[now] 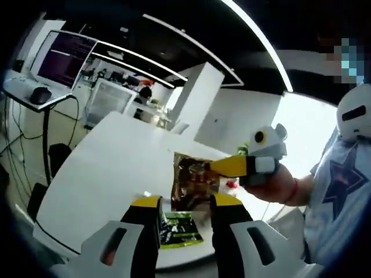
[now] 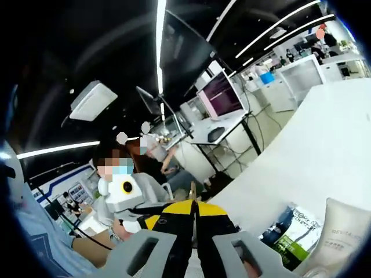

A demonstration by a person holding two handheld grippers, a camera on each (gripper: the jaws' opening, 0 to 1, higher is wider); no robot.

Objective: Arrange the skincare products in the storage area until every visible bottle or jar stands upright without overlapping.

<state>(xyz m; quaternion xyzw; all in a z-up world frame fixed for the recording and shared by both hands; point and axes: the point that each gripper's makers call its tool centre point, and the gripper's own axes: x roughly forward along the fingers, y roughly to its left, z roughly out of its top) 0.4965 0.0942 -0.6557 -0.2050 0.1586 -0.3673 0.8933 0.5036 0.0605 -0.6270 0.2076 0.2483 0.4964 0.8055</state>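
- Left tool: yellow-tipped jaws spread apart, nothing between them, held above the near edge of the white bench.
- Right tool: jaws pressed together; in the left gripper view it reaches in from the right with a brown foil pouch hanging from its tip, so it is judged to be clenched on that pouch's upper edge.
- Brown foil pouch: lifted off the bench, hanging just ahead of the left tool's open jaws and slightly right of their gap.
- Green-and-black sachet: lying flat on the bench between and just beyond the left tool's jaws; in the right gripper view it lies right of the right tool, beside a pale tube.
- Pale tube: lying on its side on the bench at the lower right of the right gripper view, touching or overlapping the sachet's edge; which one, cannot be told.
- Progress, as a judgement: early. Nothing stands upright; tube and sachet lie flat and crowded, one pouch in the air. All items are left to be stood up and spaced apart.
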